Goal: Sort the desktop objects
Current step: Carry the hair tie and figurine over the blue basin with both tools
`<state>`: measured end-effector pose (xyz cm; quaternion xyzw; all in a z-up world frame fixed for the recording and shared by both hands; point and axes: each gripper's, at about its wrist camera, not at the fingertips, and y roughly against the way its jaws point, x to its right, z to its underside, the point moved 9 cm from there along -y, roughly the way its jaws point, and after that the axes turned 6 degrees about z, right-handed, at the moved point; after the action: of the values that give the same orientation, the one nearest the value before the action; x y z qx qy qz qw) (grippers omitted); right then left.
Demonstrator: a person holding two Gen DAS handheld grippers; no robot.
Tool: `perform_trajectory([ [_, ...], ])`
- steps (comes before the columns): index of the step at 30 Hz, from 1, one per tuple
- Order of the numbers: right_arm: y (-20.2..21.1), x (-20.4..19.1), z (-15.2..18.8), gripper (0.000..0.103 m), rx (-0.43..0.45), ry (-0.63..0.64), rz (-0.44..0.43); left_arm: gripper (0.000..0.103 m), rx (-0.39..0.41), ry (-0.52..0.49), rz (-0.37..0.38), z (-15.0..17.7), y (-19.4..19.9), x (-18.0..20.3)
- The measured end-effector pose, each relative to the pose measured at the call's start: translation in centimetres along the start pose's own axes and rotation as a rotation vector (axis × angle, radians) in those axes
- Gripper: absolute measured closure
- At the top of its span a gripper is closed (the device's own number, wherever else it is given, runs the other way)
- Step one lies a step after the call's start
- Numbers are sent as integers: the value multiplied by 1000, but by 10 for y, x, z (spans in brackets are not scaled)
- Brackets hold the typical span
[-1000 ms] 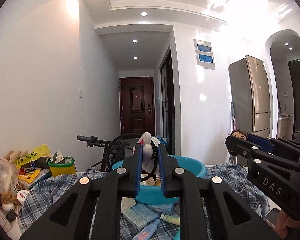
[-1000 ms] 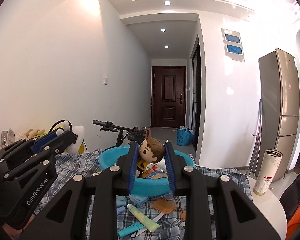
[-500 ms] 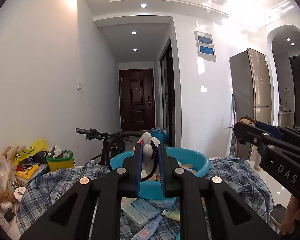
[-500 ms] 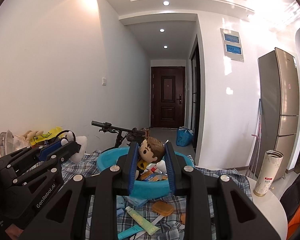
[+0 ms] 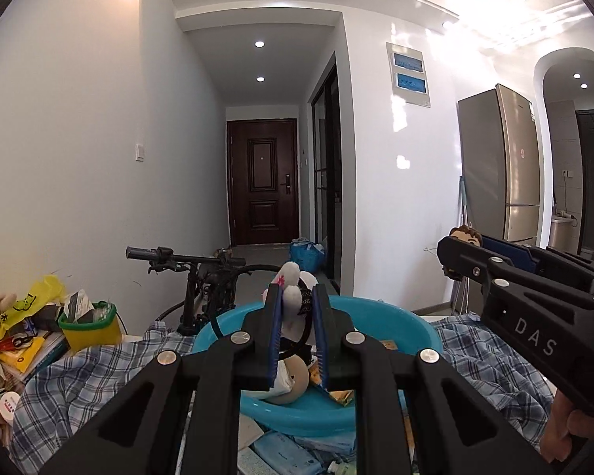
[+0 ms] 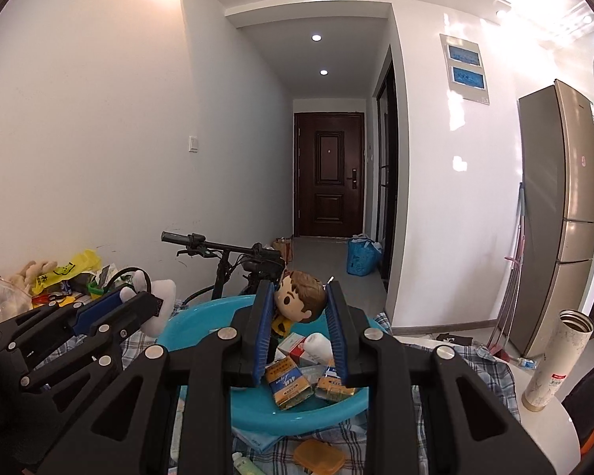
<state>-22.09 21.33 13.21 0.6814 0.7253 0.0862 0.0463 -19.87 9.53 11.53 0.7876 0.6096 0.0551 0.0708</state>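
- Your left gripper (image 5: 296,297) still clamps the white plush toy (image 5: 291,297), now over the blue basin (image 5: 415,326).
- Your right gripper (image 6: 299,297) still pinches the brown-haired figurine (image 6: 301,297), closer above that basin, which holds yellow cartons (image 6: 287,380).

Our left gripper (image 5: 297,316) and right gripper (image 6: 300,308) are matte black with blue pads, silver screws; white "DAS" lettering at three o'clock.
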Motion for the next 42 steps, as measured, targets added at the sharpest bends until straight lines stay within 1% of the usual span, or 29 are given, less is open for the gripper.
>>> perform_trajectory([
  [2, -16, 3, -6, 78, 3, 25, 29, 87, -8, 6, -4, -6, -22, -4],
  [4, -32, 8, -8, 78, -10, 23, 50, 87, -24, 15, -4, -11, -45, -8],
  [6, -49, 16, -7, 78, -45, 4, 78, 87, -45, 21, -30, -14, -65, -14],
  [8, -66, 23, -4, 78, -83, 9, 119, 87, -59, 42, -37, -15, -84, -19],
  [10, -80, 28, -4, 78, -110, 14, 138, 87, -76, 34, -52, -15, -101, -22],
  [12, -90, 33, -5, 78, -121, 17, 161, 87, -89, 14, -83, -15, -116, -26],
  [14, -97, 36, -6, 78, -118, 23, 172, 87, -104, 6, -99, -13, -129, -28],
  [16, -103, 36, -7, 78, -111, 41, 181, 87, -147, 37, -99, -7, -144, -33],
  [18, -110, 37, -8, 78, -112, 49, 182, 87, -198, 85, -73, 0, -158, -35],
  [20, -113, 38, -8, 78, -112, 53, 180, 87, -181, 65, -107, 0, -159, -39],
  [24, -114, 33, -4, 78, -111, 96, 154, 87, -184, 58, -110, -1, -165, -40],
  [28, -118, 44, -4, 78, -122, 64, 165, 87, -191, 52, -123, -1, -164, -41],
  [29, -120, 48, -4, 78, -131, 51, 170, 87, -191, 62, -130, -2, -163, -43],
  [31, -123, 55, -5, 78, -146, 26, 173, 87, -189, 99, -119, -7, -160, -46],
  [33, -124, 59, -7, 78, -147, 23, 169, 87, -195, 106, -142, -13, -157, -51],
  [34, -125, 60, -7, 78, -152, 29, 173, 87, -216, 98, -158, -13, -158, -53],
  [35, -128, 62, -7, 78, -169, 33, 170, 87, -253, 96, -155, -12, -161, -54],
  [38, -134, 63, 0, 78, -239, -7, 144, 87, -419, 104, -126, 2, -175, -50],
  [40, -141, 62, 15, 78, -345, -47, 118, 87, -533, 113, -153, 18, -182, -48],
  [42, -151, 56, 35, 78, -468, -49, 81, 87, -654, 136, -156, 36, -190, -45],
])
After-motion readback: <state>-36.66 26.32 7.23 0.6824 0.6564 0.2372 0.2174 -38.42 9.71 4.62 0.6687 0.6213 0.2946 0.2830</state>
